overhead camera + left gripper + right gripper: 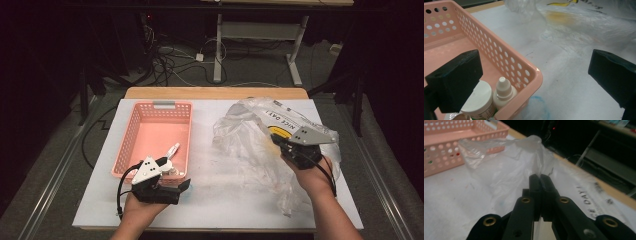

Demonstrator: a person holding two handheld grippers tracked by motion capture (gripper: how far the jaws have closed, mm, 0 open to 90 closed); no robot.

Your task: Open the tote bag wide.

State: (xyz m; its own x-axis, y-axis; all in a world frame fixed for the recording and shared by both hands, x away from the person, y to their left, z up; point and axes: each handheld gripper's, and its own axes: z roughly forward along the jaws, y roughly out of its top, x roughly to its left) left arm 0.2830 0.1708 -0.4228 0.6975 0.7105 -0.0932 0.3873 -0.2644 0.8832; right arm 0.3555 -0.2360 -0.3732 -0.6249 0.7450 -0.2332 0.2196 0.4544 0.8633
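A pink perforated basket lies on the left half of the white table. My left gripper hovers open at its near right corner. In the left gripper view one jaw is over the basket and the other is over the table. A small white dropper bottle and a white-lidded jar stand in that corner. My right gripper is shut on a crumpled clear plastic bag. The right gripper view shows the jaws pinching a fold of the bag.
The bag carries black print and a yellow mark and spreads over the table's right half. Another white item lies in the basket. Bare white table surface runs along the front. Cables and a desk frame sit on the floor behind.
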